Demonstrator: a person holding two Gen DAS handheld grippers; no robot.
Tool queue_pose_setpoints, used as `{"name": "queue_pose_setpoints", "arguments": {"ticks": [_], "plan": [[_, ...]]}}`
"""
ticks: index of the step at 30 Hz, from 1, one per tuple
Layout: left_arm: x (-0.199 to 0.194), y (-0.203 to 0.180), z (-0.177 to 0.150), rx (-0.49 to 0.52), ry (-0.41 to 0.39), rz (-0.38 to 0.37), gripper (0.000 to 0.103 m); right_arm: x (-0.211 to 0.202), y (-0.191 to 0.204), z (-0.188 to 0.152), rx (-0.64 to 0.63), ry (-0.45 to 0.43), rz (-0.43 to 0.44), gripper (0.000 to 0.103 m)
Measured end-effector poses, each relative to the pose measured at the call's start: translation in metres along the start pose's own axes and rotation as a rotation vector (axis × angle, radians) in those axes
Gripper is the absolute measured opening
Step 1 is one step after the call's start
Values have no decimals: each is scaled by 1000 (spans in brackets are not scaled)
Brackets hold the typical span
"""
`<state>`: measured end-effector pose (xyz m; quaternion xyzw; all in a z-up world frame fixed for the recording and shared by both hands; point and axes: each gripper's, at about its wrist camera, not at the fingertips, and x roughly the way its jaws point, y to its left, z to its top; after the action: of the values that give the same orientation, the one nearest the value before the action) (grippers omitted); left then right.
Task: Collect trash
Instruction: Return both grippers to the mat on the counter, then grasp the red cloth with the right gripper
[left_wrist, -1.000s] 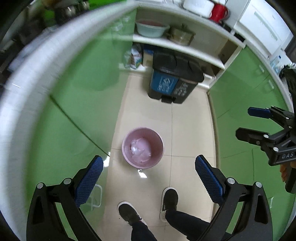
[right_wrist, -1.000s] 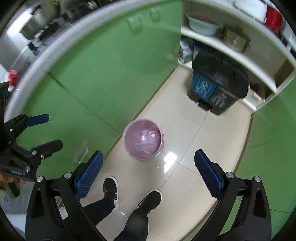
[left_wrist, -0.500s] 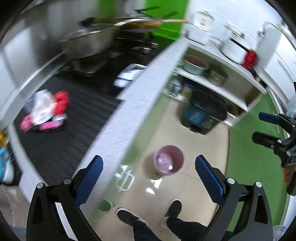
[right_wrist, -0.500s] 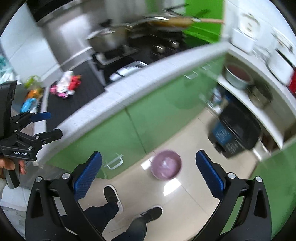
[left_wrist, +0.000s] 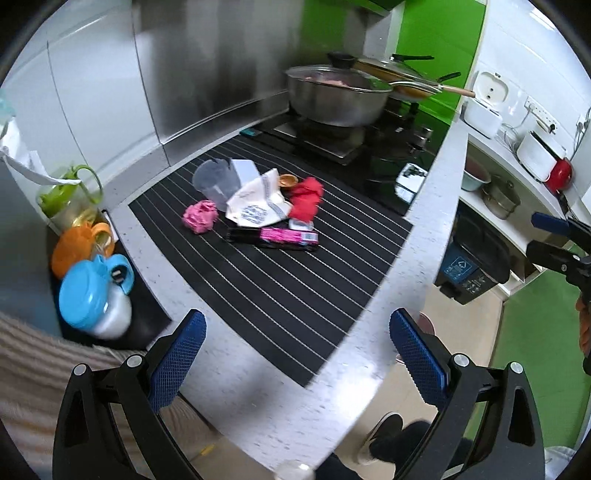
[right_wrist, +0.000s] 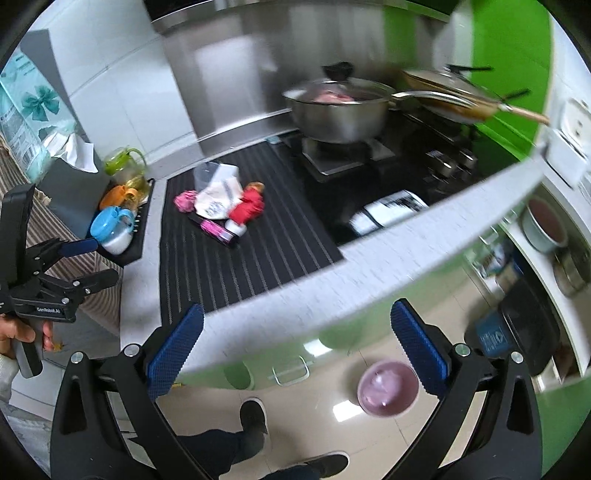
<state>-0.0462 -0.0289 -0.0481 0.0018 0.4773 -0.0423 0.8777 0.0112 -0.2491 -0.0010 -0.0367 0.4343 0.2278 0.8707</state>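
A heap of trash lies on the black striped mat: a pink crumpled wad, a white printed wrapper, a red crumpled piece, a pink packet and a clear plastic cup. The same heap shows in the right wrist view. The pink bin with a liner stands on the floor below the counter. My left gripper is open and empty above the mat's near edge. My right gripper is open and empty over the counter's front edge.
A steel pot and a lidded pan sit on the stove. Cups and a blue-lidded jar stand on a tray at the left. A black two-part bin stands under the shelves. The person's feet are on the tiled floor.
Both cameras have swung up from the floor and pink bin to the countertop. The trash heap on the mat has come into view. Both grippers stay open.
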Motion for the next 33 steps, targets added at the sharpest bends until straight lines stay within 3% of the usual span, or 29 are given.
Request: {"name": "queue_pose_setpoints", "arguments": {"ticks": [8,18,28,33], "plan": [[21,26,24,-51,2,-8,96,58,29,52,-107,59,46,99],[61,43,41,-172,40,78,96,148,32,106,-302,151,166,99],[98,53,38,-286,96,112,96,227,35,132,-407,242,275,99],[113,55,37,-312,120,110,96,247,40,132,-445,255,316,98]]}}
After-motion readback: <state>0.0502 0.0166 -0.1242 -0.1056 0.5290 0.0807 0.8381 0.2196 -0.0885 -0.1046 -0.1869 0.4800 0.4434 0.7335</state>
